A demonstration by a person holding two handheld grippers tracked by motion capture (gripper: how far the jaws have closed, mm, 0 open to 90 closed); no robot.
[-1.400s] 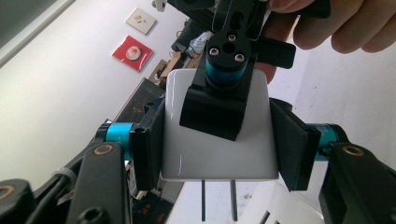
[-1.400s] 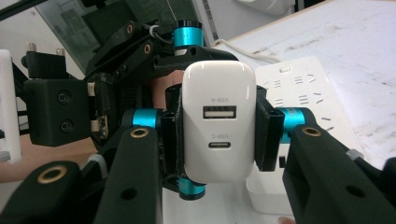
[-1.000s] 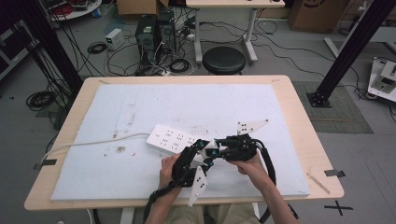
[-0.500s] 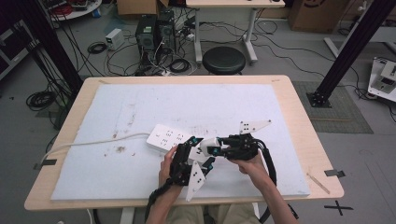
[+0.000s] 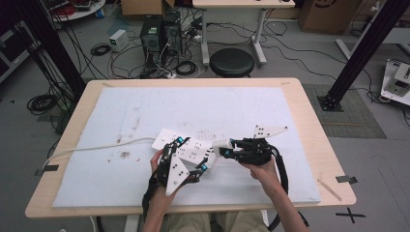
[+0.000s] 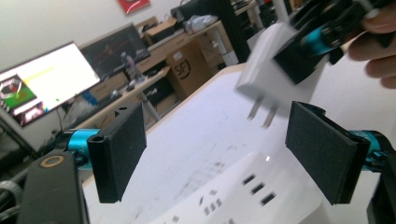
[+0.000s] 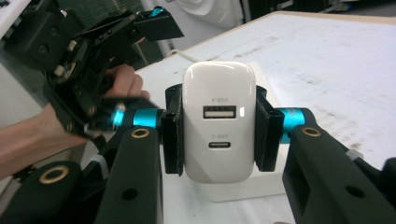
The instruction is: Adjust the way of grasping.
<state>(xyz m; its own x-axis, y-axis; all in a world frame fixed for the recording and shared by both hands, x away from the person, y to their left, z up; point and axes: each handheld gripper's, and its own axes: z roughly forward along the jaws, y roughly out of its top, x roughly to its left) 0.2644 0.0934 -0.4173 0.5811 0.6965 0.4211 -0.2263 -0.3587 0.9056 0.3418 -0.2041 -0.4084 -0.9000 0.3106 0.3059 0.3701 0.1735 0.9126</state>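
Two grippers near the table's (image 5: 309, 121) front edge: your left gripper (image 5: 186, 162) has just been opening, jaws wide, nothing between them, over the power strip (image 5: 193, 147). Right gripper (image 5: 227, 149) clamps the white charger (image 7: 218, 122), prongs above the strip's sockets. One-handed plug-in next.

Black stool (image 5: 231, 62) (behind table (image 5: 309, 121)).

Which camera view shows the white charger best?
The right gripper view: the charger is close and sharp, its two ports facing the camera, clamped between the right tool's pads. The left gripper view shows it blurred, with its two prongs. In the high view it is a small white shape above the power strip.
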